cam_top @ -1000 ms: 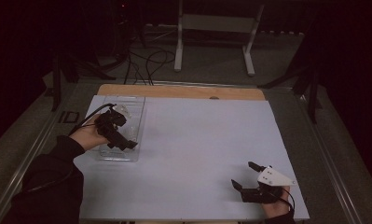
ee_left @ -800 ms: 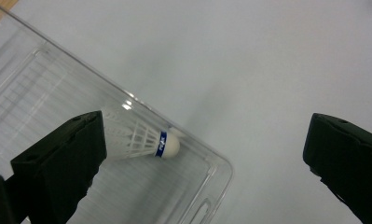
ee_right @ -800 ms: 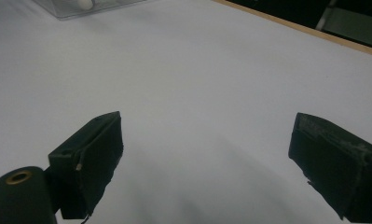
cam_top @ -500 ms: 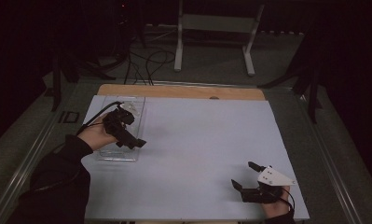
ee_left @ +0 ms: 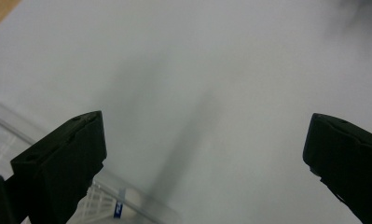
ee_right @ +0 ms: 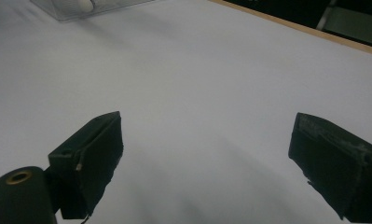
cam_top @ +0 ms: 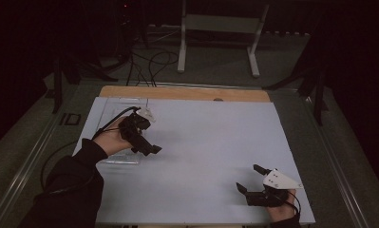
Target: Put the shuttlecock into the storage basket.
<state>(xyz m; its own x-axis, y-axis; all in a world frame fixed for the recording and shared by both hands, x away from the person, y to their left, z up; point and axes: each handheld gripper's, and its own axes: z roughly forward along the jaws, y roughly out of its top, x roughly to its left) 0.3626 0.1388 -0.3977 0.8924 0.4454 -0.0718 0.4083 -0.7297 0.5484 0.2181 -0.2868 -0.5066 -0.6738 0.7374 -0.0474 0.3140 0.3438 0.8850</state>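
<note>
- The left claw (cam_top: 151, 149) is wide apart and holds nothing, just past the edge of the clear box (cam_top: 112, 113).
- The right claw (cam_top: 250, 179) is wide apart too, low on the white bench (cam_top: 211, 142), far from the box.

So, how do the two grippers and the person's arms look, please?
Both grippers are black with two blocky black jaws. The left gripper trails a black cable and carries a pale three-cornered plate; the person's left sleeve is black. The right gripper bears a pale grey three-cornered plate with small dark dots.
</note>
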